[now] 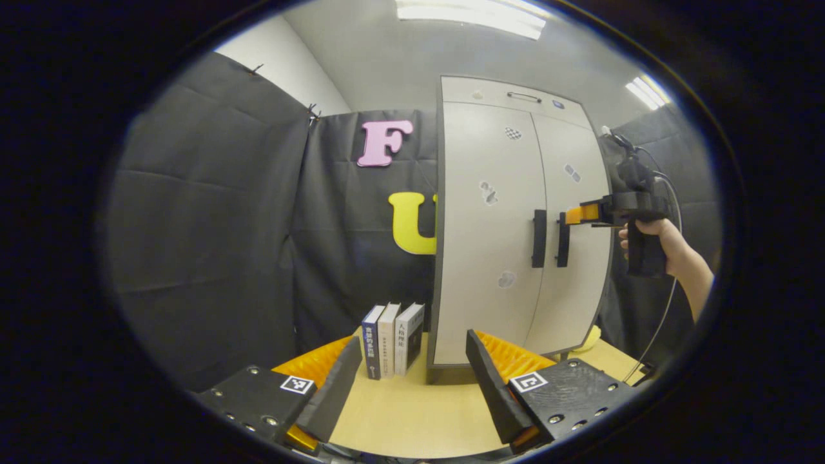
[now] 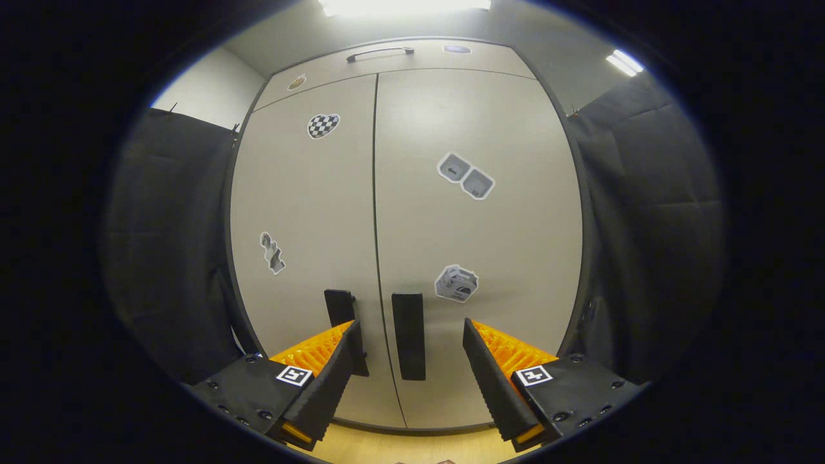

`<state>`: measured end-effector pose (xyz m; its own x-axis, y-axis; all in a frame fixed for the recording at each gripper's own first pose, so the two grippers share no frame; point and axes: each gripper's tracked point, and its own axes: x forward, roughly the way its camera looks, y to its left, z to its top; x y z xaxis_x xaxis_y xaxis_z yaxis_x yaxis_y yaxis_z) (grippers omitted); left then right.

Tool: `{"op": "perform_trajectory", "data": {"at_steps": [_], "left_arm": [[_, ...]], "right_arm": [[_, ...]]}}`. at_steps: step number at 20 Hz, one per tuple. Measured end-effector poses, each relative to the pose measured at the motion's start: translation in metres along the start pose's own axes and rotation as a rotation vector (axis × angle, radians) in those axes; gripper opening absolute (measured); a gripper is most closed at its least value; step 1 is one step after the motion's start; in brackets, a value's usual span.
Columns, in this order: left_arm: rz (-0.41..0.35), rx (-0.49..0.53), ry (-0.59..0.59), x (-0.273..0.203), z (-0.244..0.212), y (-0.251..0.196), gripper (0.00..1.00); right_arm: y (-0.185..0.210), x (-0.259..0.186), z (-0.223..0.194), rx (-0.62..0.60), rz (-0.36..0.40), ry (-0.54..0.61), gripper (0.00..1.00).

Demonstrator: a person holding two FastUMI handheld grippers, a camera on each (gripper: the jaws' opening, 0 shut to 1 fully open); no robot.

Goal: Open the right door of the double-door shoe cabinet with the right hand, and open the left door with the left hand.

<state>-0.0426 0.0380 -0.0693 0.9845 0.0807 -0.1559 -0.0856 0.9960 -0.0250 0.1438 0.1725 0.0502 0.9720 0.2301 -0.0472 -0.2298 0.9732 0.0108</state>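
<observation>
Since both doors are stiff hinged panels, I'd clamp my spread right fingers (image 2: pixel 409 377) on the rigid right handle (image 2: pixel 408 335), left fingers (image 1: pixel 412 380) also apart.

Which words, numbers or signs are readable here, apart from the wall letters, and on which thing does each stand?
No text can be quoted with certainty.
Books: print on the spines, too small to read.
Door stickers: pictures, no readable words.
Top badge: blurred.
Square markers: black-and-white patterns, not words.
</observation>
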Motion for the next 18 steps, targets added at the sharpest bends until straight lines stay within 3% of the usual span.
{"op": "perform_trajectory", "data": {"at_steps": [7, 9, 10, 15, 16, 18], "left_arm": [[0.048, -0.053, 0.032, 0.007, -0.013, 0.027, 0.94], [0.051, -0.052, 0.040, 0.009, -0.016, 0.031, 0.94], [0.051, -0.051, 0.043, 0.011, -0.017, 0.032, 0.94], [0.032, -0.042, 0.029, 0.015, -0.014, 0.027, 0.94], [0.029, -0.037, 0.027, 0.016, -0.015, 0.025, 0.94], [0.027, -0.028, 0.026, 0.014, -0.015, 0.024, 0.94]], "right_arm": [[-0.005, 0.038, -0.016, 0.003, -0.057, 0.045, 0.97], [-0.006, 0.045, -0.022, -0.001, -0.061, 0.063, 0.94], [-0.006, 0.047, -0.024, -0.002, -0.061, 0.069, 0.87], [-0.005, 0.057, -0.028, 0.012, -0.070, 0.082, 0.90], [-0.005, 0.060, -0.030, 0.013, -0.070, 0.088, 0.75], [-0.006, 0.062, -0.034, 0.010, -0.072, 0.105, 0.66]]}}
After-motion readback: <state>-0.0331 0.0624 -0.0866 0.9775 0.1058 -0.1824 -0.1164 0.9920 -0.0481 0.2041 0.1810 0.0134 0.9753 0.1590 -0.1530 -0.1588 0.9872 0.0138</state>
